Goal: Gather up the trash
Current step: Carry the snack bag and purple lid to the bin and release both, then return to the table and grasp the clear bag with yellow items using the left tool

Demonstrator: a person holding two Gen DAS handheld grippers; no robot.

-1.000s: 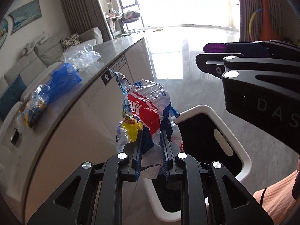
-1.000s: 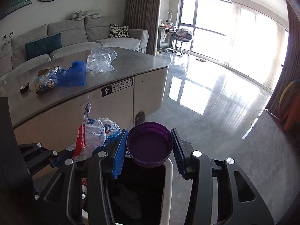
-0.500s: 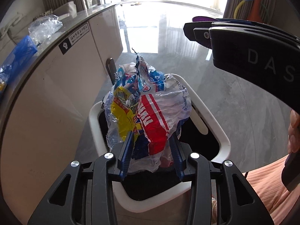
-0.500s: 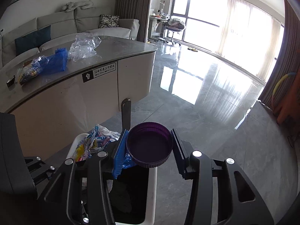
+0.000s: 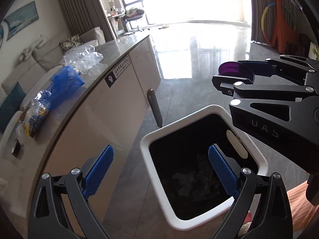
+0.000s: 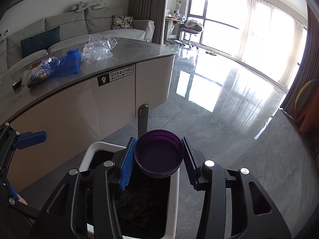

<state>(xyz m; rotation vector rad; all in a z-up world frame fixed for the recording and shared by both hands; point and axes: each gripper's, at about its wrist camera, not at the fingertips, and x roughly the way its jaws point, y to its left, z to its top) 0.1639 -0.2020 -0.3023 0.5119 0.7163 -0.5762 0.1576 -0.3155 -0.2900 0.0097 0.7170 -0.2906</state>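
A long curved counter (image 5: 111,107) with a grey top stretches away ahead and to the left of my left gripper (image 5: 159,169). A grey tiled floor (image 6: 219,131) runs from under my right gripper (image 6: 158,157) toward bright windows.

Straight below and in front of both my grippers stands a white bin (image 5: 201,111) with a dark inside. Crumpled trash (image 5: 191,181) lies at its bottom, under my left gripper; it is too dim to tell the pieces apart.

My left gripper hangs over the near left part of the bin. Its jaws have just been opening and now stand wide apart, with nothing between the blue pads (image 5: 98,171). My right gripper is to its right and a little ahead, above the bin's far right edge. It is clamped on a purple cap (image 6: 159,153), held by its rim with the hollow side facing my camera.

More trash lies on the counter, up and to the left of my grippers: a clear crumpled bag (image 6: 98,46) farthest along, a blue bag (image 6: 66,63) nearer, and touching that a crinkled wrapper (image 6: 37,73) with yellow in it. A small dark object (image 6: 17,83) sits just beyond the wrapper; I cannot tell what it is.
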